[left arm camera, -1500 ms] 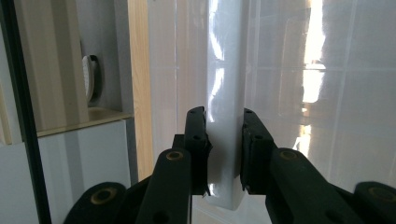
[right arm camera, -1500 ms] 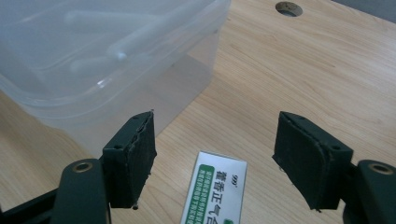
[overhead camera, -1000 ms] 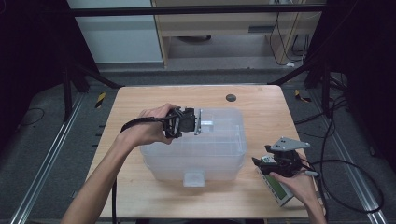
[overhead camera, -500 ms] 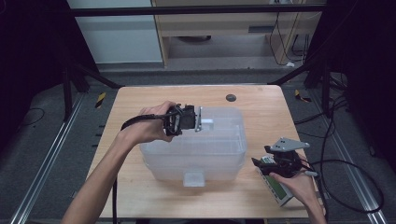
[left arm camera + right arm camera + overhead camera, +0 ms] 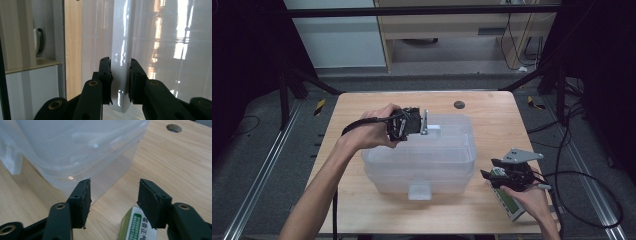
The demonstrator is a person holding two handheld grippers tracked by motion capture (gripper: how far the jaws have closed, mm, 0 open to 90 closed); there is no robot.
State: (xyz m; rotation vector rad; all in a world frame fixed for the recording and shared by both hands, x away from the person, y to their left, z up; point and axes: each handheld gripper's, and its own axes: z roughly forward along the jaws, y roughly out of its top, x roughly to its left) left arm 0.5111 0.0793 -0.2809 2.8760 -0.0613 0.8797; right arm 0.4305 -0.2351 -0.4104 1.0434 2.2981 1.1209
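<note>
From above, we see a clear plastic bin (image 5: pixel 422 155) with its lid on, sitting mid-table (image 5: pixel 492 115). Our left claw (image 5: pixel 426 122) meets the white latch (image 5: pixel 433 131) at the bin's far edge, while the right claw (image 5: pixel 490 169) hangs just beside the bin's right wall, over a green-and-white box (image 5: pixel 508 200).

In the left gripper view, the left claw (image 5: pixel 120 81) is clamped on the white latch (image 5: pixel 121 50), pads pressing both its sides.

In the right gripper view, the right claw (image 5: pixel 113 202) stands apart, having just been closing; its pads grip nothing. The box (image 5: pixel 136 226) lies under one pad, the bin (image 5: pixel 75 152) just ahead.
</note>
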